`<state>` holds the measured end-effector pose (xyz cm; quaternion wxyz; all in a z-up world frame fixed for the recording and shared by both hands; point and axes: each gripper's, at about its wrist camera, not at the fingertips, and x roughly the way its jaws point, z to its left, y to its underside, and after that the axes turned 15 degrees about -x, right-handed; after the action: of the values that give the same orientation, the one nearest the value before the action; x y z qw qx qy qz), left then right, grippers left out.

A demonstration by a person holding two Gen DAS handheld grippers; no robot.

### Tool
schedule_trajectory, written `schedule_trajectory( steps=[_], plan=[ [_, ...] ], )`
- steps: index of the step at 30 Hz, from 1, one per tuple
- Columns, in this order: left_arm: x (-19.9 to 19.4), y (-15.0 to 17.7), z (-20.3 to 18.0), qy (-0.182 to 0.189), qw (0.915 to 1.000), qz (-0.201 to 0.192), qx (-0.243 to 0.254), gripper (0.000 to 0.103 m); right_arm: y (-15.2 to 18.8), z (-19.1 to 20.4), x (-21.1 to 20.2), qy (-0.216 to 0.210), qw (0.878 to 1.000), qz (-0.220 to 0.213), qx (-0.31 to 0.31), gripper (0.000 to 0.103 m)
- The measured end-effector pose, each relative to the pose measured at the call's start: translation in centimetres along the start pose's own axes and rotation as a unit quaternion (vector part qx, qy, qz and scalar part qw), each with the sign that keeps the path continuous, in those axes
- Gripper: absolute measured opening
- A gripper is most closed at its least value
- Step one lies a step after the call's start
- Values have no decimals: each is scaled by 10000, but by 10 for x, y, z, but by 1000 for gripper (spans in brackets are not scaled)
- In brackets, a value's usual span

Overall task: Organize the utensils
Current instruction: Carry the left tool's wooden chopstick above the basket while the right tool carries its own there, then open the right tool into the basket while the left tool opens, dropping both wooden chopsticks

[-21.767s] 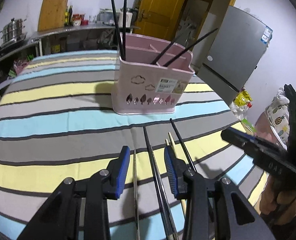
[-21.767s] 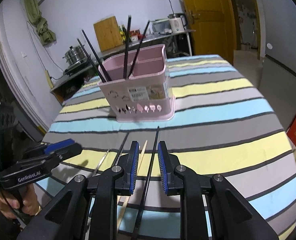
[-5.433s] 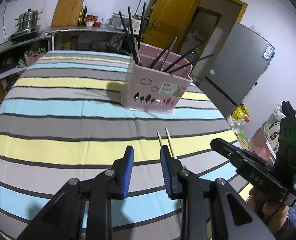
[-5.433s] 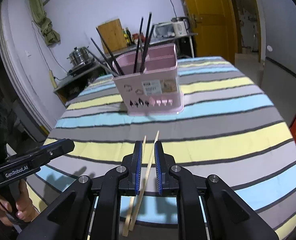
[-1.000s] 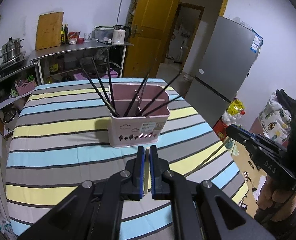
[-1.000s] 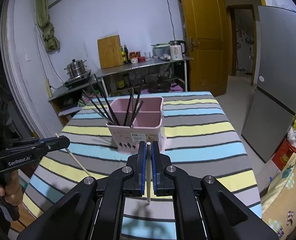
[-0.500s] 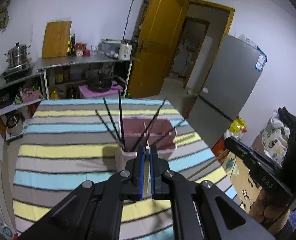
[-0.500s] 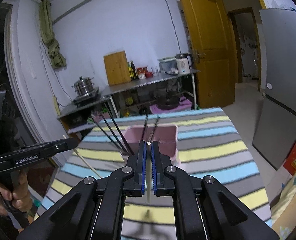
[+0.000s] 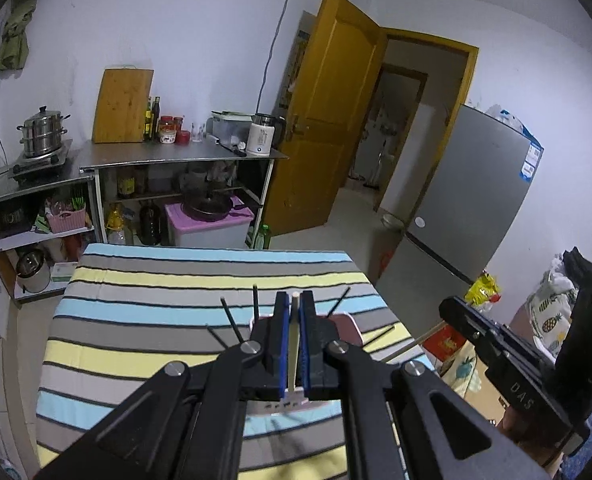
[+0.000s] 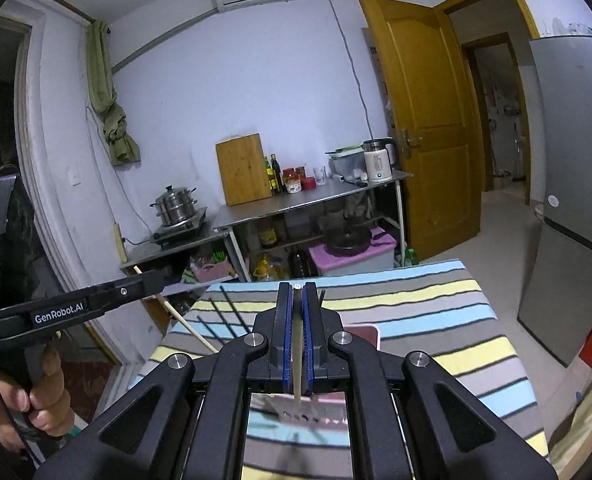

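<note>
My left gripper (image 9: 295, 300) is shut on a pale wooden chopstick (image 9: 294, 344) that stands nearly upright between its blue pads. My right gripper (image 10: 297, 292) is shut on a second wooden chopstick (image 10: 297, 364), also upright. Both hang high above the pink utensil holder (image 9: 350, 326), which the jaws mostly hide; its front shows below the right gripper as well, pink utensil holder (image 10: 316, 410). Several black chopsticks (image 9: 232, 322) stick out of the holder. The right gripper (image 9: 496, 348) shows at the right of the left wrist view, the left gripper (image 10: 96, 300) at the left of the right wrist view.
The holder stands on a table with a striped cloth (image 9: 144, 320). Behind it is a steel counter (image 9: 176, 160) with a kettle, bottles, a cutting board and a steamer pot. A grey fridge (image 9: 476, 200) and an open yellow door (image 9: 328, 120) are to the right.
Both grippers have risen with their chopsticks and tipped up; the holder has sunk under the jaws in both views and more of the room shows.
</note>
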<state>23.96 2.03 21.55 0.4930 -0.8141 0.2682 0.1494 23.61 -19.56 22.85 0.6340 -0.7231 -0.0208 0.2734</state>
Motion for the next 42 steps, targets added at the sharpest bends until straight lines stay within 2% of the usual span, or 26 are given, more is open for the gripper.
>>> schedule_trajectory(
  steps=[7,18,26,30,35,37,39,40,42],
  plan=[
    [24,1,10,-9,10000,31,-80,5,4,1,26,68,10000,44,-50,5],
    [67,26,22,-108,9991,402,-122,5,34,3,68,49,9992,398,-72,5],
    [89,41,28,-188,9975,681,-79,5,52,3,81,-4,9979,642,-121,5],
    [98,49,28,-239,9962,835,-54,6,54,6,84,18,9971,724,-216,5],
    [96,49,26,-269,9961,845,12,6,50,4,85,-98,9963,833,-210,5],
    [93,48,25,-282,9964,798,67,12,45,3,83,-110,9964,812,-203,5],
    [89,45,25,-271,9969,732,86,24,44,3,78,-137,9968,759,-203,14],
    [86,44,25,-257,9972,695,98,28,43,3,74,-139,9971,717,-211,14],
    [80,43,24,-250,9977,624,99,31,41,4,69,-127,9974,669,-232,14]
  ],
)
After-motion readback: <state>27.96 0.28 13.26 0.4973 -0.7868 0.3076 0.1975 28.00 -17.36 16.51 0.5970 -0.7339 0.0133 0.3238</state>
